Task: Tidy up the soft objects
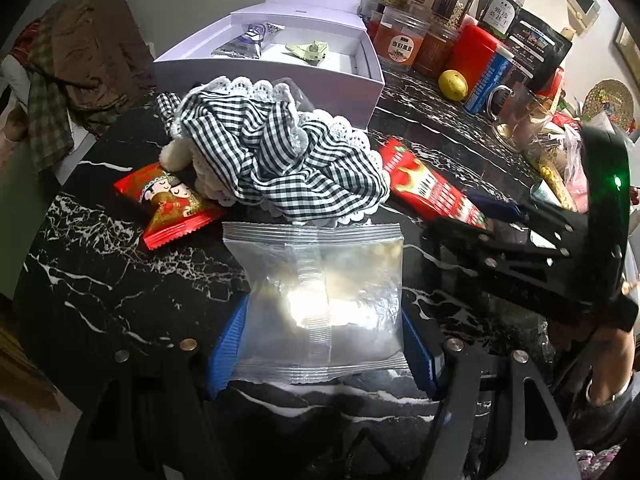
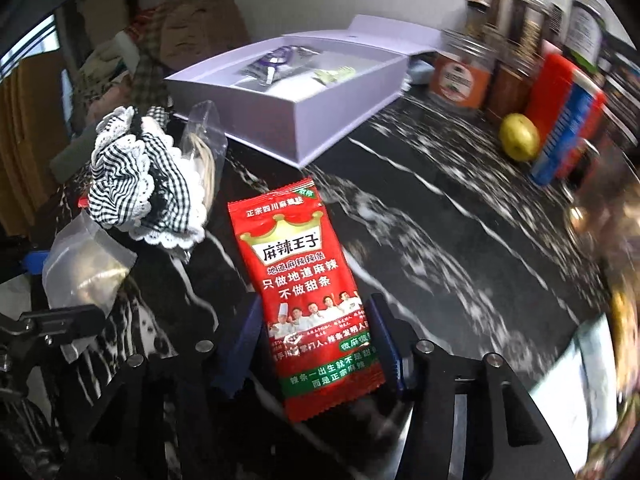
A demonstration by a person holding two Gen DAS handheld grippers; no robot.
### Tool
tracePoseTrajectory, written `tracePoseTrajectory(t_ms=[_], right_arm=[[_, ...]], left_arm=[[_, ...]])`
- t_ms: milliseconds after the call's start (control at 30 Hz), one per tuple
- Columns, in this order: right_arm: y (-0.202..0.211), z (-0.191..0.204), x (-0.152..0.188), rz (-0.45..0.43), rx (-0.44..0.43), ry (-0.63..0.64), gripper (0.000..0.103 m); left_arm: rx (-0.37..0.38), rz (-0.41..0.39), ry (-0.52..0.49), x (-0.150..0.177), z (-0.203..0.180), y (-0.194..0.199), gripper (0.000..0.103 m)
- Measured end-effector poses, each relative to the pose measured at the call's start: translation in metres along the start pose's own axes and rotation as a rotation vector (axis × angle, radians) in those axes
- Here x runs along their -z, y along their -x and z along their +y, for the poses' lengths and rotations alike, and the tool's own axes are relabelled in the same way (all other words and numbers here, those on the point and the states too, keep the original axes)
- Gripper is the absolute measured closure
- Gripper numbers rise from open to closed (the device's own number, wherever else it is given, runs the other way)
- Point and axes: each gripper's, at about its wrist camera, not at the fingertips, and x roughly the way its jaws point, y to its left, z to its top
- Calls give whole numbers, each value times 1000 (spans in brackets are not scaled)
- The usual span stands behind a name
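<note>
Left wrist view: the left gripper [image 1: 322, 320] has its blue fingers [image 1: 230, 344] clamped on the sides of a clear pouch [image 1: 320, 300], which appears lifted just above the black marble worktop [image 1: 100, 280]. Beyond it lie a gingham cloth [image 1: 276, 152] and a red candy pack [image 1: 172, 208]. The white box [image 1: 272, 76], lid open, sits at the far side and already holds two items.

Right wrist view: the right gripper [image 2: 316, 344] straddles the lower half of a red snack packet [image 2: 308, 300] lying flat on the worktop. Its fingers [image 2: 244, 340] stand at the packet's edges; contact looks made, but a firm clamp cannot be confirmed.

Recommended procedure, as a judgement:
- Seat the right fingers against both long edges before lifting.
- Apply light pressure only; the packet will buckle.
- Lift straight up, then carry toward the box.
- Keep the two grippers apart in transit.
</note>
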Motion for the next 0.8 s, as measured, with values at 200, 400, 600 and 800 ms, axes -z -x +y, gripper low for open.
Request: tracePoseTrajectory(t_ms=[200, 400, 600, 800], right_arm=[[23, -10, 30, 26, 26, -113, 50], [45, -11, 57, 91, 34, -155, 47], [45, -8, 61, 107, 14, -167, 27], [35, -7, 53, 105, 24, -133, 18]], left_arm=[[10, -5, -15, 5, -6, 3, 32], [40, 12, -50, 9, -15, 1, 32], [49, 22, -63, 8, -19, -2, 32], [50, 27, -58, 8, -19, -3, 32]])
